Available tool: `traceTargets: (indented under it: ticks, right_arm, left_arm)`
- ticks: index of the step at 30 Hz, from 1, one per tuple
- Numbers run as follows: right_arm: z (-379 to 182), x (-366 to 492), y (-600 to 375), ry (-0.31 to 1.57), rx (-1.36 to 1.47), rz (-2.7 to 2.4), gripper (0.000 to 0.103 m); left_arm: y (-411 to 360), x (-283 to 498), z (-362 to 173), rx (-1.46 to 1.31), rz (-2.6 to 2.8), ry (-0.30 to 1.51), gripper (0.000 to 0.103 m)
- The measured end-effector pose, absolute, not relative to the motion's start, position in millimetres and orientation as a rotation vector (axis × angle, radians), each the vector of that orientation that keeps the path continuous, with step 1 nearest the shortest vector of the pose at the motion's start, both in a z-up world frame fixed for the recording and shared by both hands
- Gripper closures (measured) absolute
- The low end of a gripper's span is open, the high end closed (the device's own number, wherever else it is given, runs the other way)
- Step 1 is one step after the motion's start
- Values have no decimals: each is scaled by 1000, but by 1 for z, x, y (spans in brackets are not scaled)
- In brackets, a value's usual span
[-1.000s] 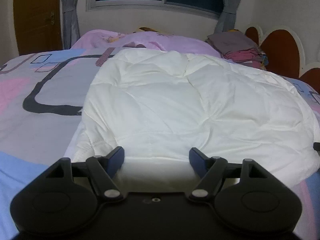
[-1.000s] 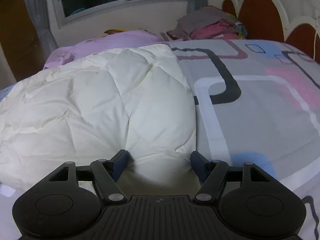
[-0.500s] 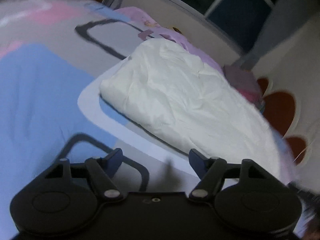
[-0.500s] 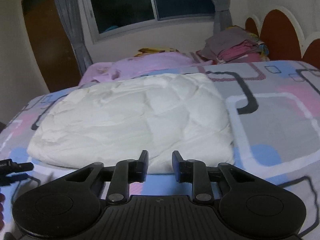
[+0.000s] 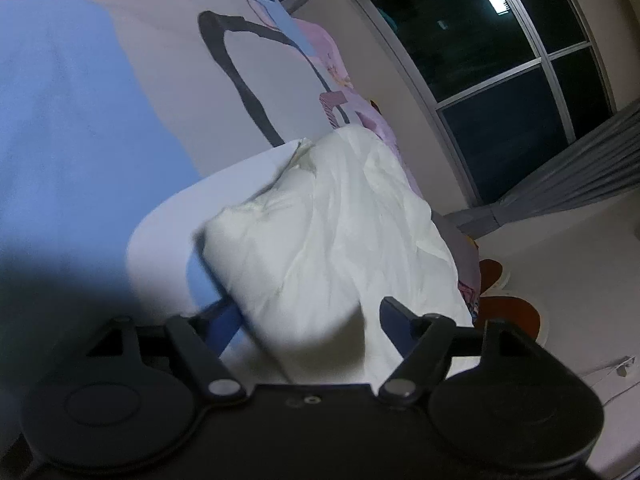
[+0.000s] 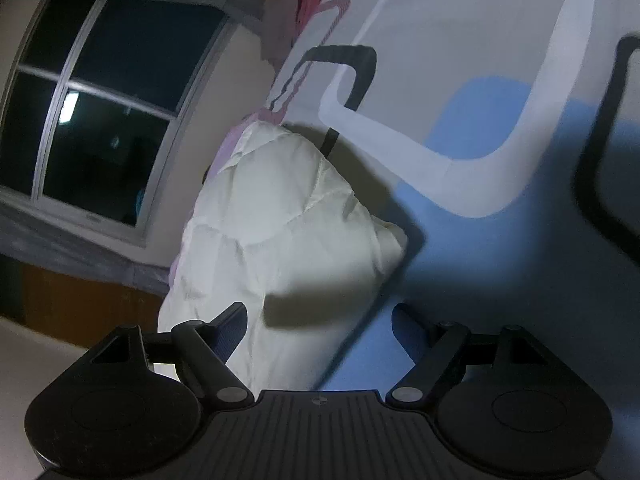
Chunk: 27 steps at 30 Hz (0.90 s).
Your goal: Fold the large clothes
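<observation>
A white quilted padded garment [image 5: 340, 232] lies folded on the bed; it also shows in the right wrist view [image 6: 276, 232]. My left gripper [image 5: 310, 312] is open and tilted, its fingers straddling the garment's near left corner without closing on it. My right gripper [image 6: 320, 314] is open and tilted the other way, its left finger [image 6: 230, 330] over the garment's near right end and its right finger [image 6: 412, 328] over the bedsheet. Neither gripper holds anything.
The bedsheet [image 5: 80, 128] has blue, grey, pink and black shapes. A pink blanket [image 5: 340, 76] lies beyond the garment. A dark window [image 5: 500, 72] with grey curtains is behind. A clothes pile [image 6: 296, 8] sits near the brown headboard [image 5: 516, 312].
Both grippers pulled back from the garment, then rolled sideways and came in at its two near ends. The right gripper narrowed half a second ago and has opened wide again.
</observation>
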State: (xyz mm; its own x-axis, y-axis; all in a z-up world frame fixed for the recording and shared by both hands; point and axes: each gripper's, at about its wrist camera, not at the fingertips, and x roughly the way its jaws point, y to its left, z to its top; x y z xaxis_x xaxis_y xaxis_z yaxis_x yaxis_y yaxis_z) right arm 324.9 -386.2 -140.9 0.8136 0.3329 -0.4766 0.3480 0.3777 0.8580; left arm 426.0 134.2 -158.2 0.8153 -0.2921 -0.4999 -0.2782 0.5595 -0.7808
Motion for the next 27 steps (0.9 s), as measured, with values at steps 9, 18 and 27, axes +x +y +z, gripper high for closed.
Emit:
traceTargets:
  ticks: [9,18,27]
  right_arm:
    - [-128,338,-387,669,1107,-11,73]
    - [-88,261,-395,671,998,59,77]
    - [-101,154,-405,721,995,72,77]
  left_arm:
    - [140,429,-155,-980,-42,666,81]
    - [138,344,-126,-949,-87,636,83]
    - [134,222,-141,-983,-48,658,83]
